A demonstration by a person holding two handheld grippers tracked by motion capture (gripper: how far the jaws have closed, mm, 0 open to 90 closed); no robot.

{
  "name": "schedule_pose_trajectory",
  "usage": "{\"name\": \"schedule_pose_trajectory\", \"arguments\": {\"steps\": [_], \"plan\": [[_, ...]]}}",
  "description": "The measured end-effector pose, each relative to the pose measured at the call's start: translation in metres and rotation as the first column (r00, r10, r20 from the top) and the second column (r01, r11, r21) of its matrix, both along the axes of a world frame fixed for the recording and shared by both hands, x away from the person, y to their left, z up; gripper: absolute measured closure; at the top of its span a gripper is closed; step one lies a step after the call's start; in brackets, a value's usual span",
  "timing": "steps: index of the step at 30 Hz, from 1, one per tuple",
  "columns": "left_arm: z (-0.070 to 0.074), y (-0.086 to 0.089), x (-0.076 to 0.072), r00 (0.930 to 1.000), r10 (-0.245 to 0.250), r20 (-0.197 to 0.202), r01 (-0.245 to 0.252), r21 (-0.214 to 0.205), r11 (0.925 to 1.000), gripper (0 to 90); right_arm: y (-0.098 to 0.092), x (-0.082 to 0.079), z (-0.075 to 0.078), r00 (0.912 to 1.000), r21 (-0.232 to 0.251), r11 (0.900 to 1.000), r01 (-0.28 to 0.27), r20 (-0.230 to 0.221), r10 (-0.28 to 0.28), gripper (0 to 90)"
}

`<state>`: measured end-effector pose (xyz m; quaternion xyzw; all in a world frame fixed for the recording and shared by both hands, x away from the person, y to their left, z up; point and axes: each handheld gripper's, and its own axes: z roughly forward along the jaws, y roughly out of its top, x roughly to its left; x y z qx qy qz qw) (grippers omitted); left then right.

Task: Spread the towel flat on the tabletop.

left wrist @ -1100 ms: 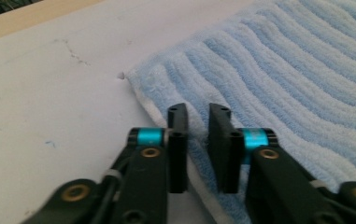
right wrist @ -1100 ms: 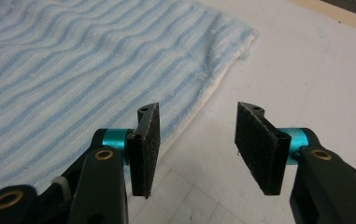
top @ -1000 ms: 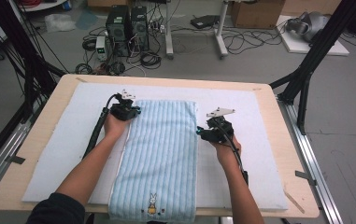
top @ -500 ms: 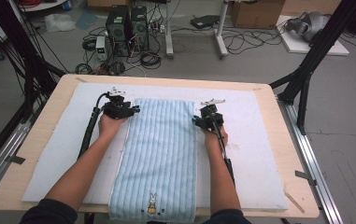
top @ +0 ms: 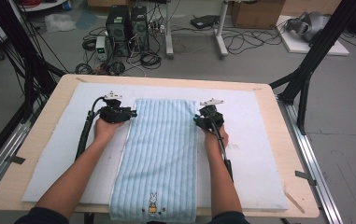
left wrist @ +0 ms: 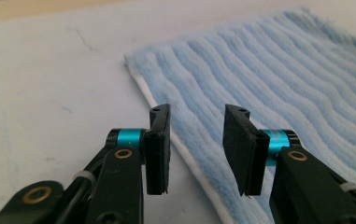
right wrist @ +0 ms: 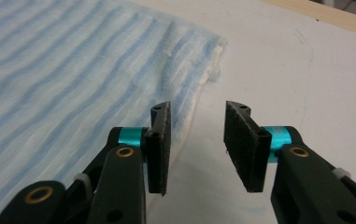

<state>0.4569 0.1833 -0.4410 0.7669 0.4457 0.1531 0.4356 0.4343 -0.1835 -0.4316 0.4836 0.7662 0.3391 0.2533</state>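
While both hands hover at the far end of the bench [top: 278, 154], one blue striped towel [top: 161, 154] lies flat on the single white mat [top: 255, 140] between the two grippers. On the left gripper [left wrist: 197, 140], the jaws are spread with a clear gap and have just been closing a little; nothing is pinched. The towel's white-hemmed edge runs under that gap, with its far corner just ahead of the left-hand jaw and the striped pile stretching away past the right-hand one. Over to the right gripper [right wrist: 197, 140]: two jaws spread here too, nothing gripped between them. The towel's other far corner sits just ahead and to the left of its left-hand jaw, the edge passing beneath that jaw, while bare white mat lies under the gap and beyond the right-hand jaw. From the high view, one small rabbit motif [top: 153, 203] marks the towel's near end, well behind both pairs of jaws.
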Motion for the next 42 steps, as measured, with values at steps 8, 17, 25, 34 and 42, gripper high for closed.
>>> {"name": "schedule_pose_trajectory", "arguments": {"steps": [8, 17, 25, 34, 42], "plan": [[-0.01, -0.014, -0.001, 0.998, 0.021, 0.06, -0.03, 0.141, 0.9895, 85.7, -0.019, -0.042, 0.008, 0.9979, 0.059, 0.9962, -0.064, -0.009, 0.064, 54.4], [-0.001, 0.005, -0.008, 0.9973, 0.05, 0.054, -0.053, 0.063, 0.9966, 61.1, -0.007, -0.08, -0.012, 0.9795, 0.061, 0.9823, -0.178, -0.086, 0.182, 58.9], [0.01, 0.02, -0.035, 0.9909, 0.053, 0.123, -0.045, -0.071, 0.9965, 53.2, -0.003, -0.087, -0.008, 0.9908, -0.035, 0.9924, -0.118, -0.071, 0.115, 60.0], [0.017, 0.03, -0.068, 0.9857, -0.058, 0.158, 0.089, -0.199, 0.9758, 25.4, -0.033, -0.096, 0.007, 0.9911, 0.067, 0.9899, -0.125, 0.054, 0.121, 31.2], [0.02, 0.038, -0.082, 0.9752, -0.092, 0.201, 0.145, -0.267, 0.9526, 18.2, -0.058, -0.102, 0.015, 0.9858, 0.085, 0.9881, -0.128, 0.12, 0.118, 14.9]]}}
